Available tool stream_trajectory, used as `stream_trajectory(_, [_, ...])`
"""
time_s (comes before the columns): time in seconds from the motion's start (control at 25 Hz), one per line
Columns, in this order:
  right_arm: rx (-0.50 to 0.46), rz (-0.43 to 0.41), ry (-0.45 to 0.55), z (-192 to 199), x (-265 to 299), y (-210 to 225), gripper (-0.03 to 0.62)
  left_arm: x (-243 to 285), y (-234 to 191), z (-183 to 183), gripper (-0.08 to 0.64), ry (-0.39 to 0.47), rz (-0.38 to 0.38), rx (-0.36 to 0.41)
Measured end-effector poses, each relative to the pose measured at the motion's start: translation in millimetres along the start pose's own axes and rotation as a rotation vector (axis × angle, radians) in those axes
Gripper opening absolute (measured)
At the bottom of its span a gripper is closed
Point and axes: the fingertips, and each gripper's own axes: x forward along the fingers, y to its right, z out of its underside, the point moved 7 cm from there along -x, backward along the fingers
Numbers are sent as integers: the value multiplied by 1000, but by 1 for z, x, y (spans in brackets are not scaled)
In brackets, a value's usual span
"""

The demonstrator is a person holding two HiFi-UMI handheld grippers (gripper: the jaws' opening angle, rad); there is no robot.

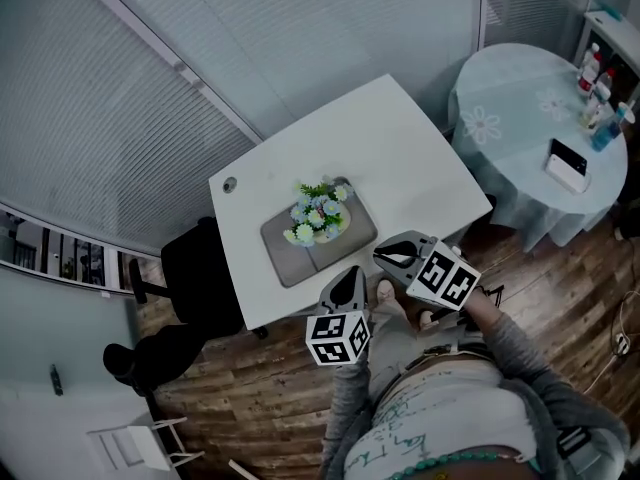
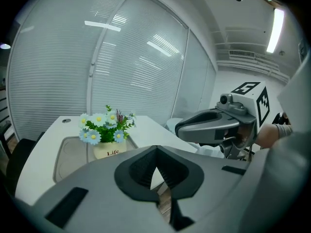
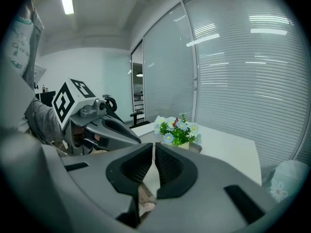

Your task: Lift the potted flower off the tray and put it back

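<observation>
The potted flower [image 1: 318, 213] sits on the tray [image 1: 285, 258] on a white table [image 1: 400, 158] — blinds [image 1: 150, 88] behind, wood floor [image 1: 560, 278] below. Left gripper [image 1: 354, 272] and right gripper [image 1: 382, 255]: jaws pressed together, empty.

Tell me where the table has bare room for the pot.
Widest bare patch: the white table right of the tray, out to its far corner. A narrower strip between tray and cable hole. In the tray, the potted flower leaves only the end toward the black chair free.

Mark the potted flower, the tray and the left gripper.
potted flower [image 1: 318, 213], head view, on the blossoms.
tray [image 1: 290, 253], head view, on its bare lower-left part.
left gripper [image 1: 352, 273], head view, at its shut fingertips.
</observation>
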Motion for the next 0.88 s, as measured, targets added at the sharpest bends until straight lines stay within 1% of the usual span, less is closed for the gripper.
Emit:
stream_trajectory(0.24, [-27,23,23,2,-24,-20,31,-10,28,-8,11,45,-35,29])
stream_trajectory(0.44, [-18,51,67,-6,-38,-28,31,-22,41,-20,11,96,-80,56])
stream_trajectory(0.72, [-17,61,112,-21,-36,-34,31,-37,40,-27,11,140,-110,65])
stream_trajectory(0.88, [-9,77,161,-35,-31,-43,31,-48,35,-36,11,164,-126,91])
